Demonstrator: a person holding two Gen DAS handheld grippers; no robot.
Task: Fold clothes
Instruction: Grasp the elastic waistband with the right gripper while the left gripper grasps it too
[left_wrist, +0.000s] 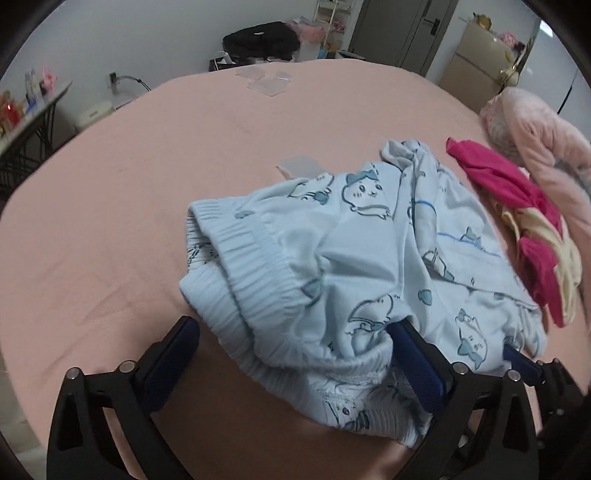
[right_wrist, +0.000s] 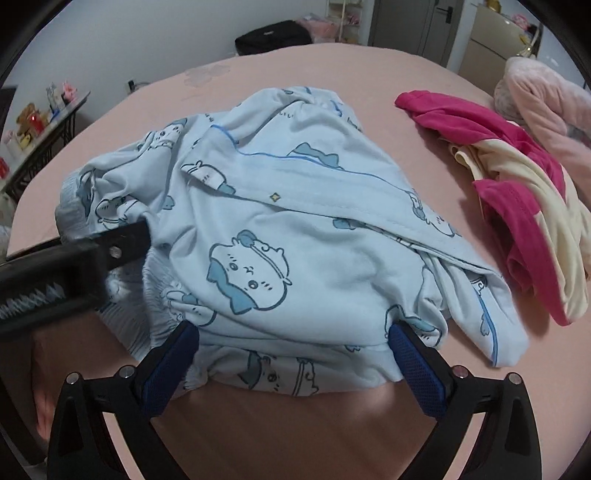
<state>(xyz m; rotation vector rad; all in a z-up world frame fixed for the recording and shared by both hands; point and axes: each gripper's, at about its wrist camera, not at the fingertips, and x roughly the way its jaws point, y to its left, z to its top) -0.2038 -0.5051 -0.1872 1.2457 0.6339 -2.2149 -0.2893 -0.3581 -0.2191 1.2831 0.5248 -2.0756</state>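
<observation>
my left gripper (left_wrist: 291, 347) stands wide open with the elastic waistband (left_wrist: 255, 280) of the pale blue pyjamas (left_wrist: 362, 258) bunched between its pads, nothing pinched; my right gripper (right_wrist: 293, 345) gapes likewise at the near hem of the same crumpled heap (right_wrist: 295, 229) on the pink bed (right_wrist: 280, 424); i judge each should close on a single edge, not a wad, then pull apart to flatten it before any fold; beyond, at the right, lie the magenta and cream clothes (right_wrist: 517, 206), well clear.
</observation>
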